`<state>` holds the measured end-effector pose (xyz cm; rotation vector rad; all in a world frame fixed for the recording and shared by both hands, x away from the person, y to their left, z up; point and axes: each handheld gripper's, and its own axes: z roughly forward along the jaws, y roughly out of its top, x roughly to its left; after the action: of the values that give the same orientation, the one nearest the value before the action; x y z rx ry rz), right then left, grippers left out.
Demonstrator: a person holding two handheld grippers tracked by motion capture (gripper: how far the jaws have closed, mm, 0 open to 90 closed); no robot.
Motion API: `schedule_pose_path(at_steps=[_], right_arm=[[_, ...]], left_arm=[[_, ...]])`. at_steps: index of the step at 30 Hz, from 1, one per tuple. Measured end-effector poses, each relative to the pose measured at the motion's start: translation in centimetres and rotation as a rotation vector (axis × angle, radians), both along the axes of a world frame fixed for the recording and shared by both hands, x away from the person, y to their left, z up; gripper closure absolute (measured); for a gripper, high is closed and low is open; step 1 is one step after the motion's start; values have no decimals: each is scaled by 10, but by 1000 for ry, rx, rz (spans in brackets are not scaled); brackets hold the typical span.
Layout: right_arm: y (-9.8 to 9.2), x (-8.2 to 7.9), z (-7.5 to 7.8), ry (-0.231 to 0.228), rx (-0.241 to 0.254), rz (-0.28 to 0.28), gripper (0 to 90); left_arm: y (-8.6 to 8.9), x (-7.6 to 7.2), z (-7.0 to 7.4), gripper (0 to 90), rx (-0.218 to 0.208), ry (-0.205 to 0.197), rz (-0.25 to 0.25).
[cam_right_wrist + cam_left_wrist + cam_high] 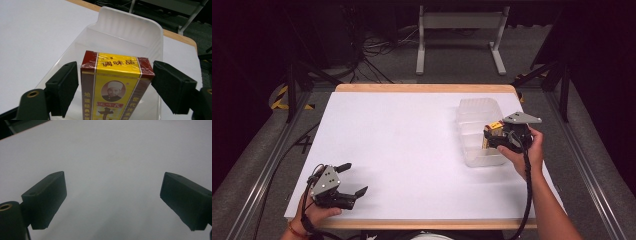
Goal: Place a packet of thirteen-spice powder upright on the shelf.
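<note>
A person's right gripper (500, 136) holds a yellow and dark red box (493, 133) over a clear plastic bin (477, 122) on a white table (402, 150).

In the right gripper view, the box (115, 87) stands upright between the two black jaws, both pressed against its sides near its top edge. It sits above the near end of the bin (130, 35), at the table's right side. The left gripper (353, 179) rests near the table's front left corner, jaws spread wide apart with bare table (112, 157) between them.
</note>
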<state>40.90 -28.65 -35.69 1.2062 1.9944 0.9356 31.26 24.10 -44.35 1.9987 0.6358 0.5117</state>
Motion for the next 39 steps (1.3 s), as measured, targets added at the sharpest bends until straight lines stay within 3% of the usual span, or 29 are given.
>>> schedule_pose_path(at_steps=[7,17,33,39], right_arm=[[-2,-5,3,7,-5,15,229],[0,-15,9,-34,-17,32,224],[-6,-28,14,-38,-39,63,217],[-4,-35,11,-38,-87,82,212]], left_arm=[[-1,0,0,77,1,2,-1],[-1,2,0,77,8,2,-4],[-2,1,0,77,16,-1,-4],[-1,1,0,77,13,-1,-6]])
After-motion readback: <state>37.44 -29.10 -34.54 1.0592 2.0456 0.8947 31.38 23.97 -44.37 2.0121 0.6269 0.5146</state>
